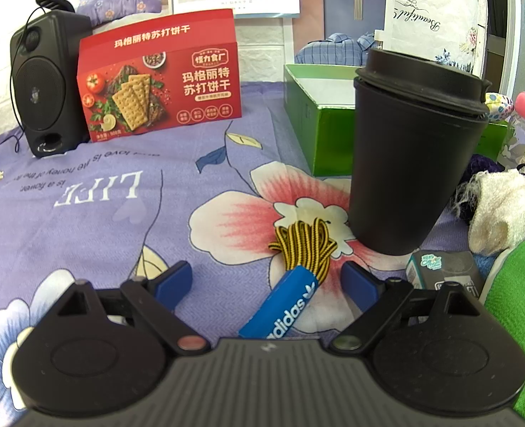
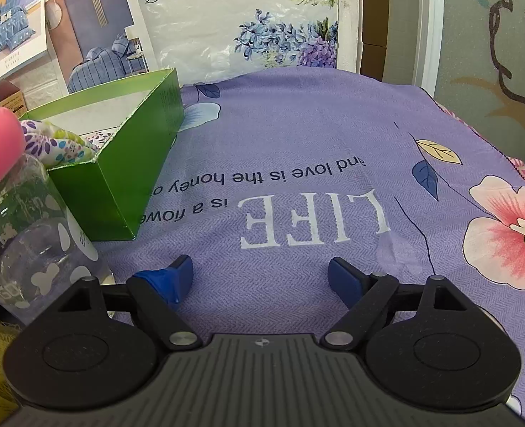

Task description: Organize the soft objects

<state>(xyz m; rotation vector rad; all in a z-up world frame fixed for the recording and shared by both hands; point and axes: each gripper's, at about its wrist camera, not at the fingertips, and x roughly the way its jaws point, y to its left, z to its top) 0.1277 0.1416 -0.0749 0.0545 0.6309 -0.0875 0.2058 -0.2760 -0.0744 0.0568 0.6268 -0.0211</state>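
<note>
Hovering with left gripper (image 1: 266, 281) spread over bundled shoelaces (image 1: 300, 249) beside black cup (image 1: 412, 153); right gripper (image 2: 260, 274) spread, empty. Next: pinching laces, carrying toward green box (image 2: 120, 178).

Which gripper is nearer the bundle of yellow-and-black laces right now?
Left. The left gripper is open with the yellow-and-black laces lying between its fingers. The right gripper is over bare purple sheet; no laces in its view.

speaker (image 1: 45, 85): stood at far left
cracker box (image 1: 159, 76): set just beside speaker
black cup (image 1: 412, 149): placed upright, lidded
</note>
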